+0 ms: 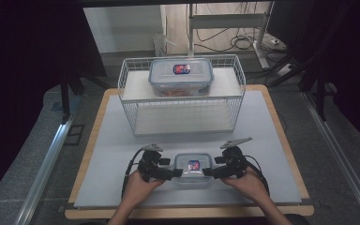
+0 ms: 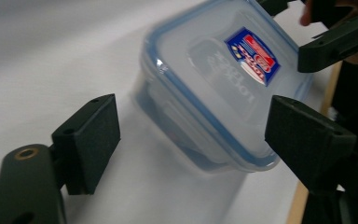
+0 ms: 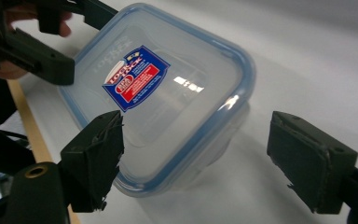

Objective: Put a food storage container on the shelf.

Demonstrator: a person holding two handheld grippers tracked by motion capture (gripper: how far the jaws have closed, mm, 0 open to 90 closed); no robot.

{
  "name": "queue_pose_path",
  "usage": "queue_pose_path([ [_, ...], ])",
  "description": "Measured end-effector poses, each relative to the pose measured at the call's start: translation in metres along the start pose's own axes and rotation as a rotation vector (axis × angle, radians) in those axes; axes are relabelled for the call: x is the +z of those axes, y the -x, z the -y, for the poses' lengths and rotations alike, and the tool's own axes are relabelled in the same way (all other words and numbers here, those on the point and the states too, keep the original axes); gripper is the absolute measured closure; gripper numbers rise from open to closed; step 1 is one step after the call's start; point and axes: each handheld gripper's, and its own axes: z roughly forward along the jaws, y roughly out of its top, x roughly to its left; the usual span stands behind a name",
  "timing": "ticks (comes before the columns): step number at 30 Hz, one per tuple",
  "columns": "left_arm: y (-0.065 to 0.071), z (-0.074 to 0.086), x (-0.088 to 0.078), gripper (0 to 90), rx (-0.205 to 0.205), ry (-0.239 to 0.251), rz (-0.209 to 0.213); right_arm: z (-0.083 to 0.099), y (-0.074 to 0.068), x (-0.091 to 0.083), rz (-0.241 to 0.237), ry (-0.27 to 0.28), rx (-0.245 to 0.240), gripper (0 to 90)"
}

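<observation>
A small clear box with a blue-rimmed lid and a red and blue label (image 1: 193, 168) sits near the table's front edge. My left gripper (image 1: 176, 173) points at its left side and my right gripper (image 1: 208, 172) at its right side, both held by hands. In the left gripper view the box (image 2: 223, 88) lies tilted between the wide-apart jaws of the left gripper (image 2: 198, 135), with neither pad pressing on it. In the right gripper view the box (image 3: 168, 98) lies ahead of the right gripper (image 3: 203, 156), whose jaws stand open; its left pad overlaps the lid's rim.
A white wire rack (image 1: 131, 89) stands at the back of the grey table mat (image 1: 272, 140). On its top shelf rests a larger clear box with a blue-rimmed lid (image 1: 181, 75). A wooden border (image 1: 93, 136) frames the mat. Cables and a metal stand lie beyond.
</observation>
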Motion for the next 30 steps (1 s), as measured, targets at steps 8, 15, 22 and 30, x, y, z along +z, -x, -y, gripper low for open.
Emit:
queue_pose_path([
  [8,-0.003,0.001,0.005,17.4,-0.04,-0.007,0.053,-0.001,0.001,0.008,-0.063,-0.024,0.037,17.3],
  [15,0.001,-0.002,0.009,19.2,-0.032,-0.024,0.069,-0.001,-0.001,0.009,-0.084,-0.04,0.042,20.2],
  [22,0.004,-0.002,0.002,29.0,-0.045,-0.02,0.051,0.002,-0.001,0.003,-0.08,-0.023,0.059,28.8],
  [30,0.007,-0.003,-0.001,35.4,-0.042,-0.021,0.037,0.002,-0.002,0.0,-0.068,-0.015,0.069,33.0],
])
